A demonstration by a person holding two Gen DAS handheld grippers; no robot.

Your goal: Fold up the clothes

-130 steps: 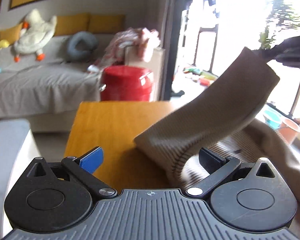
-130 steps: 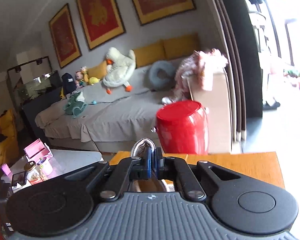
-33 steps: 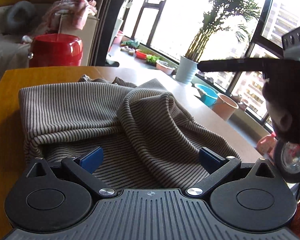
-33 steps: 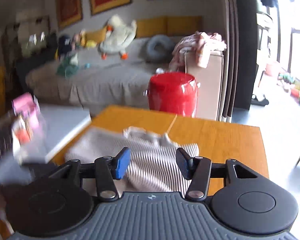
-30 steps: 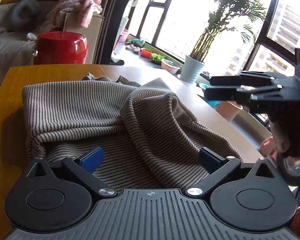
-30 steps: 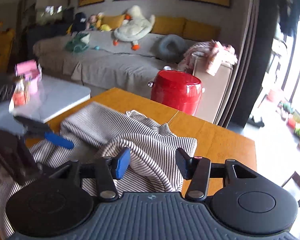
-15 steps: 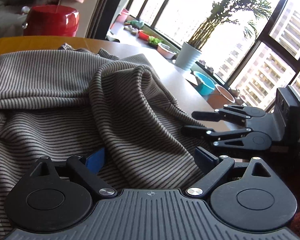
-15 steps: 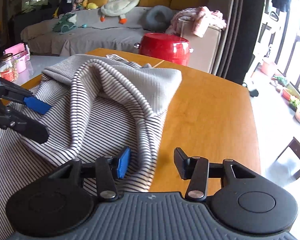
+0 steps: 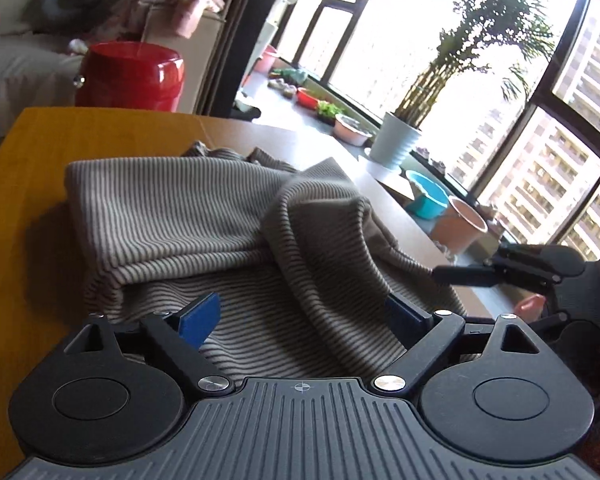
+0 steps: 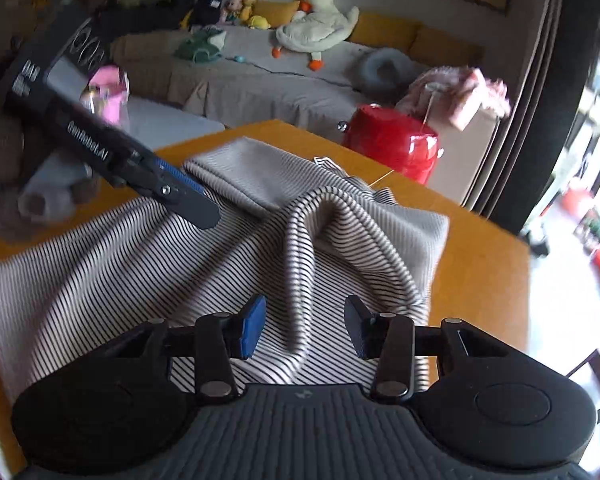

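Observation:
A beige sweater with thin dark stripes (image 9: 180, 220) lies rumpled on the wooden table (image 9: 20, 200), one raised fold running down its middle. My left gripper (image 9: 302, 316) hovers open and wide over the near edge, cloth below its blue pads, nothing pinched. In the right wrist view the sweater (image 10: 100, 280) spreads to the left. My right gripper (image 10: 304, 330) is low over it, its jaws closing with the raised fold between them, pads not pressing. Each gripper shows in the other's view: the right gripper (image 9: 436, 272) at the sweater's right edge, the left gripper (image 10: 196, 200) at its far left.
A red bin (image 10: 392, 144) stands beyond the far table edge, next to a cabinet with pink cloth on it. A grey sofa with a plush duck (image 10: 320, 28) lies behind. Bare tabletop (image 10: 480, 260) shows right of the sweater. Pots and a plant (image 9: 396, 140) line the window.
The sweater, earlier lifted by my shut right gripper, now lies on the table. My right gripper has come low over the raised fold, jaws narrower. The left gripper has drawn back slightly.

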